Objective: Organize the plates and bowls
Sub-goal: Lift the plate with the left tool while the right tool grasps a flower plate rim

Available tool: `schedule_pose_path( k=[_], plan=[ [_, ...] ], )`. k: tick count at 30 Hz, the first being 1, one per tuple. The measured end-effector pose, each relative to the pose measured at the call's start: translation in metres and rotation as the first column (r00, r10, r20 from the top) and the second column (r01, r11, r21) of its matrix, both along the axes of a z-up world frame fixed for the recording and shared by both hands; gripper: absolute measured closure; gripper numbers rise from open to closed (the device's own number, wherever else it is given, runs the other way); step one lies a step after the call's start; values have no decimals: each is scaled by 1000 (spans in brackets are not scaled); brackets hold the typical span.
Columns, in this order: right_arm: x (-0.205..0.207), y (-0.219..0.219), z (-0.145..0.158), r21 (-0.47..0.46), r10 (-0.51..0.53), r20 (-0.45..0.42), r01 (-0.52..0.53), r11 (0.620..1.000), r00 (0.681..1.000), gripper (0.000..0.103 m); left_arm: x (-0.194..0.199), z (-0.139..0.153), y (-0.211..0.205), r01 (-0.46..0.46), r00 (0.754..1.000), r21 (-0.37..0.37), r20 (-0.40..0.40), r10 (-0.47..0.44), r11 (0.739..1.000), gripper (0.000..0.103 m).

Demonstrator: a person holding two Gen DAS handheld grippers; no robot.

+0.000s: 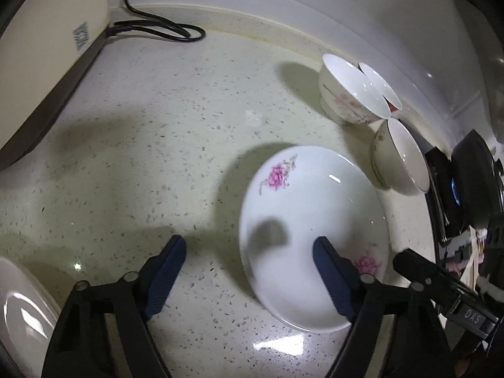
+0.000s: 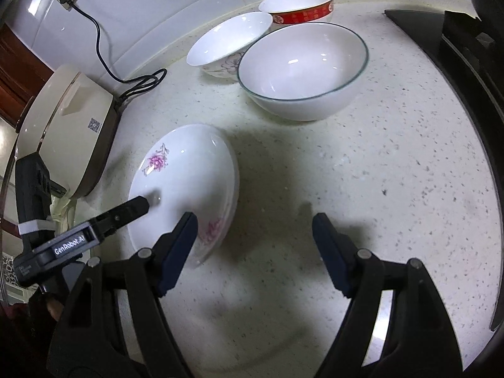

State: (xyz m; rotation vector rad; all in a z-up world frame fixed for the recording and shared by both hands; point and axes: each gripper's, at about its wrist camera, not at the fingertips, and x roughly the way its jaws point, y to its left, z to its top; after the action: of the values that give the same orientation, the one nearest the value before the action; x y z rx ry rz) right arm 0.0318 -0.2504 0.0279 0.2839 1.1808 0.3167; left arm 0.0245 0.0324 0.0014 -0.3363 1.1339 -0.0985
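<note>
A white plate with pink flowers (image 1: 312, 220) lies on the speckled counter; it also shows in the right wrist view (image 2: 186, 182), where it looks like two stacked plates. My left gripper (image 1: 249, 252) is open, its right finger over the plate, its left finger over bare counter. My right gripper (image 2: 255, 230) is open and empty, its left finger at the plate's near edge. Three bowls stand behind: a large green-rimmed one (image 2: 302, 69), a floral one (image 2: 226, 44) and a red-banded one (image 2: 299, 4). Another white dish (image 1: 19, 308) shows at the lower left.
A cream electric appliance (image 2: 69, 132) with a black cord (image 2: 104, 60) plugged into a wall socket stands at the left. A black gas stove (image 2: 466, 63) borders the counter on the right. A tiled wall runs behind the bowls.
</note>
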Motion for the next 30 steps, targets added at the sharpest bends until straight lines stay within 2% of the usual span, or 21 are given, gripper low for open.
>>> schedule_pose_path(
  k=[2, 4, 6, 7, 8, 10, 11, 13, 15, 18, 30],
  plan=[
    [3, 6, -1, 7, 12, 2, -12, 1000, 1000, 27, 6, 1, 0, 26, 1000, 3, -2, -26, 1000, 31],
    [7, 11, -3, 14, 24, -4, -24, 1000, 1000, 35, 8, 4, 0, 56, 998, 18, -3, -56, 998, 41],
    [13, 17, -9, 12, 34, -29, -34, 999, 999, 47, 14, 6, -1, 83, 997, 28, -4, -83, 996, 57],
    [14, 18, -11, 14, 39, -38, -38, 999, 999, 49, 11, 9, -3, 99, 995, 29, -6, -98, 995, 60],
    [15, 21, -12, 17, 43, -30, -42, 999, 999, 55, 25, 10, -2, 111, 994, 22, -8, -111, 994, 64],
    [18, 24, -13, 29, 50, -38, -49, 998, 998, 62, 30, 10, -3, 125, 992, 14, -11, -125, 992, 67],
    [19, 25, -14, 37, 50, -48, -48, 998, 998, 72, 29, 10, -2, 129, 992, 14, -12, -129, 992, 69],
    [19, 24, -15, 32, 37, -46, -35, 999, 998, 77, 31, 10, -1, 129, 992, 11, -13, -129, 992, 70],
    [20, 20, -16, 32, 23, -46, -21, 999, 999, 87, 33, 7, 2, 130, 991, 6, -14, -130, 991, 70],
    [19, 14, -18, 61, 6, -59, -3, 998, 998, 89, 25, 13, 5, 137, 990, 13, -18, -137, 990, 70],
    [12, 7, -11, 25, 14, -52, -13, 1000, 999, 89, 17, 14, -14, 128, 992, 30, -21, -128, 991, 71]
  ],
)
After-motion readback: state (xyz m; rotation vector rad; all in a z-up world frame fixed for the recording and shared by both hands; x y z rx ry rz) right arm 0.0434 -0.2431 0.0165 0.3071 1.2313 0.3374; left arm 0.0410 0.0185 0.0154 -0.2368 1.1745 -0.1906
